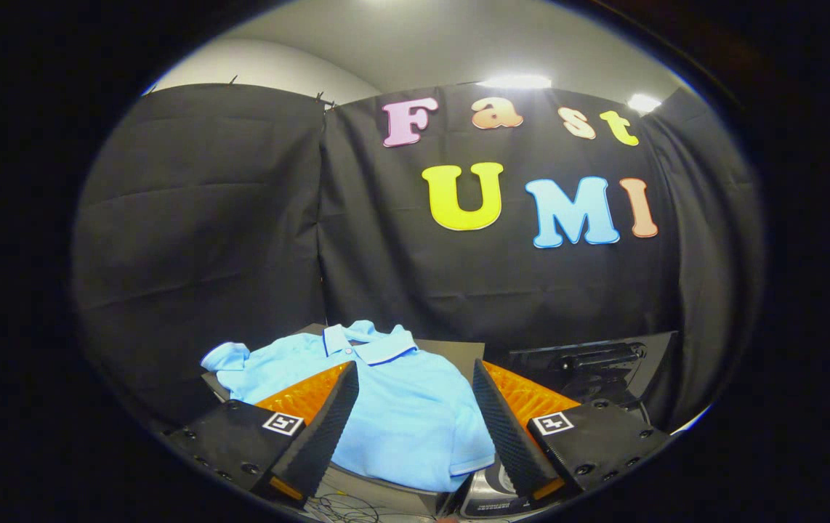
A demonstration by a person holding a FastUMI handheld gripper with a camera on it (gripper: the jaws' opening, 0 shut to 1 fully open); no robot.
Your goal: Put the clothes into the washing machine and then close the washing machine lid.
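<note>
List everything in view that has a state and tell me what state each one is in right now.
polo shirt: spread flat on a dark surface, collar away from the gripper, not yet picked up.
gripper: fingers open, apart over the shirt, gripping nothing.
washing machine: dark unit beyond the right finger; whether its lid is open or shut cannot be told.
</note>
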